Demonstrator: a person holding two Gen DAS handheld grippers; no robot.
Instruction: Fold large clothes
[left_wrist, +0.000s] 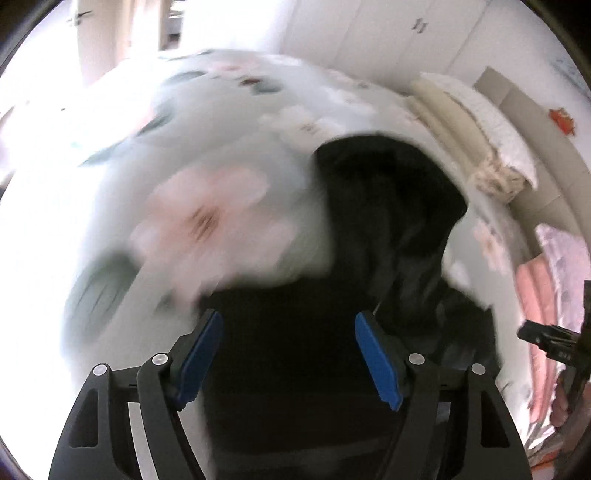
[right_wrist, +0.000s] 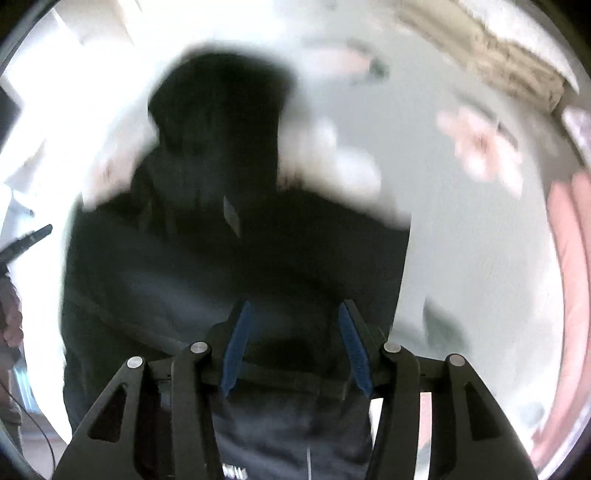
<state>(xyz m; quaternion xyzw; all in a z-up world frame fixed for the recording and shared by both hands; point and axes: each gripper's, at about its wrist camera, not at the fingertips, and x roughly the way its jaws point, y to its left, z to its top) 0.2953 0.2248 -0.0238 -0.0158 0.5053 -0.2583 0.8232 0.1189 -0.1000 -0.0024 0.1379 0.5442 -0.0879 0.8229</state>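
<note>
A large black hooded garment lies on a bed with a pale floral sheet. Its hood points away from me in both views. My left gripper is open, its blue pads spread over the garment's near left part. My right gripper is open over the garment's near middle, blue pads apart, with nothing between them. The right gripper's tip also shows at the right edge of the left wrist view. Both views are motion-blurred.
Cream and white pillows lie at the bed's head on the right. A folded pink blanket lies along the right side. White wardrobe doors stand behind the bed. The left gripper's tip shows in the right wrist view.
</note>
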